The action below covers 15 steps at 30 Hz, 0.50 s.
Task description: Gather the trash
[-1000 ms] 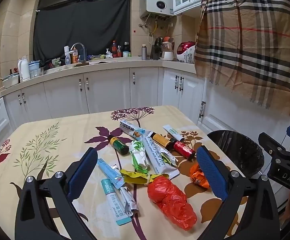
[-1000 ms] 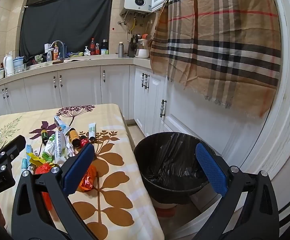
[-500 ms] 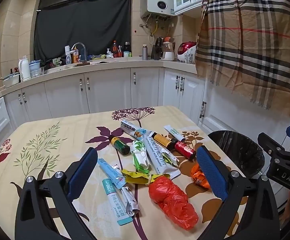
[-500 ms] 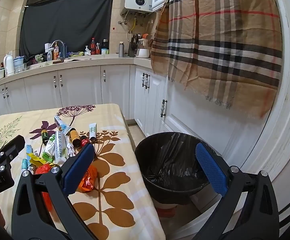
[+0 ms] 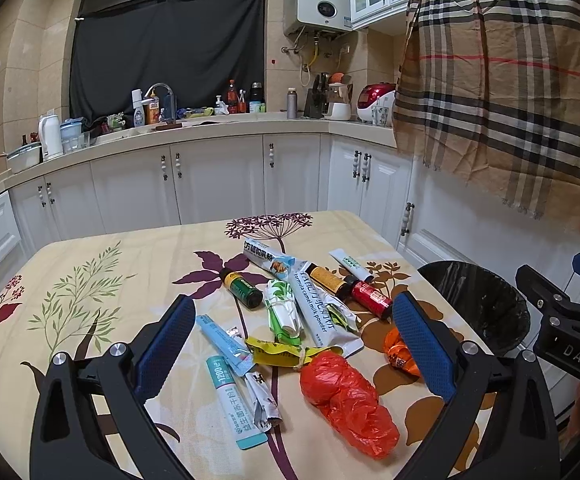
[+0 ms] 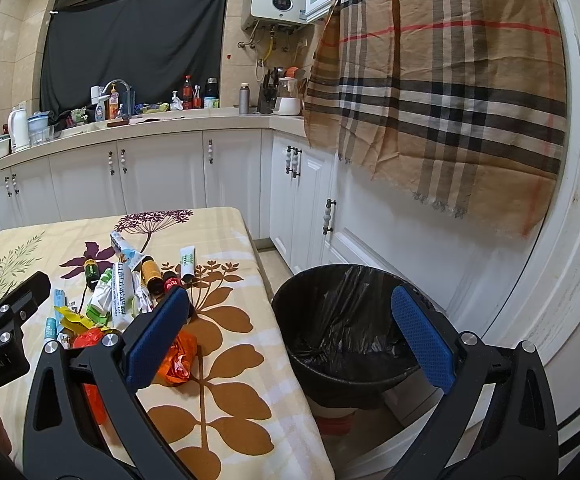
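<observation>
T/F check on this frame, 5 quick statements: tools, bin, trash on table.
1. Left tool is open and holds nothing. True.
2. Right tool grips the orange wrapper. False: open, empty; the wrapper lies on the table.
3. The bin has a black liner. True.
4. The red plastic bag is in the bin. False: it lies on the table.
5. The bin stands on the table. False: on the floor beside it.

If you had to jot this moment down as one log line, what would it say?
phase: start | left gripper: open, empty, over trash pile | right gripper: open, empty, above bin | red bag: on table
</observation>
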Each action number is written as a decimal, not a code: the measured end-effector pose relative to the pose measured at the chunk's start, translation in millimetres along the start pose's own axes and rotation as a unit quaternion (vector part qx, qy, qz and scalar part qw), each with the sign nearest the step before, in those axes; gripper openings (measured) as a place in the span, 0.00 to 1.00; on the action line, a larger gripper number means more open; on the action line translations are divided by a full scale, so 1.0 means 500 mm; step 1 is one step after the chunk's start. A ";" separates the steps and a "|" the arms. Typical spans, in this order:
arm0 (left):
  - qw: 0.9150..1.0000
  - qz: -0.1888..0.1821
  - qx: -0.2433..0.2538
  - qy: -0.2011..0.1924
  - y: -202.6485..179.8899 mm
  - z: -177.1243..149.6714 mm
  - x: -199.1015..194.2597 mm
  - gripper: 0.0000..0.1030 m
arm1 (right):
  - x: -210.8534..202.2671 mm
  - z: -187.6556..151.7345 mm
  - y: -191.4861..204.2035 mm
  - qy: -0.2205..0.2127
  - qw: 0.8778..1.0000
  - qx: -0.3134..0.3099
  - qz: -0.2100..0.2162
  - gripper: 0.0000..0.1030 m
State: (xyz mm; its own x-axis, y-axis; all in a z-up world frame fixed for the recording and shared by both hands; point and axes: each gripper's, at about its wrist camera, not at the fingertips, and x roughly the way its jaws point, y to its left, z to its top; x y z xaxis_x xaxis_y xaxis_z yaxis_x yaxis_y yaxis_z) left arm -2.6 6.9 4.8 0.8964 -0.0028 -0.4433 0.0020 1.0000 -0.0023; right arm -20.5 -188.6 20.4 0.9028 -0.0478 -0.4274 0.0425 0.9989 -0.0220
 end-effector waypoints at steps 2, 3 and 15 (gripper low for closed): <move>1.000 -0.001 0.000 0.000 0.001 0.001 -0.001 0.93 | 0.000 0.000 0.001 0.000 1.000 0.000 0.000 0.96; 1.000 0.000 0.000 0.000 0.000 0.000 0.000 0.93 | 0.001 0.000 0.001 0.000 1.000 0.000 0.000 0.96; 1.000 0.001 -0.003 0.002 0.009 -0.008 0.006 0.93 | 0.001 0.002 0.000 0.000 1.000 0.000 0.000 0.96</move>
State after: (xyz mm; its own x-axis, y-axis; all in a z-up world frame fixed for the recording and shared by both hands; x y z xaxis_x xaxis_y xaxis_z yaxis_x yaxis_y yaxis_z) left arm -1.5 11.4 0.0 0.8944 -0.0011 -0.4473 -0.0020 1.0000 -0.0065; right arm -19.6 -188.5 21.0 0.9025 -0.0486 -0.4279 0.0432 0.9988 -0.0222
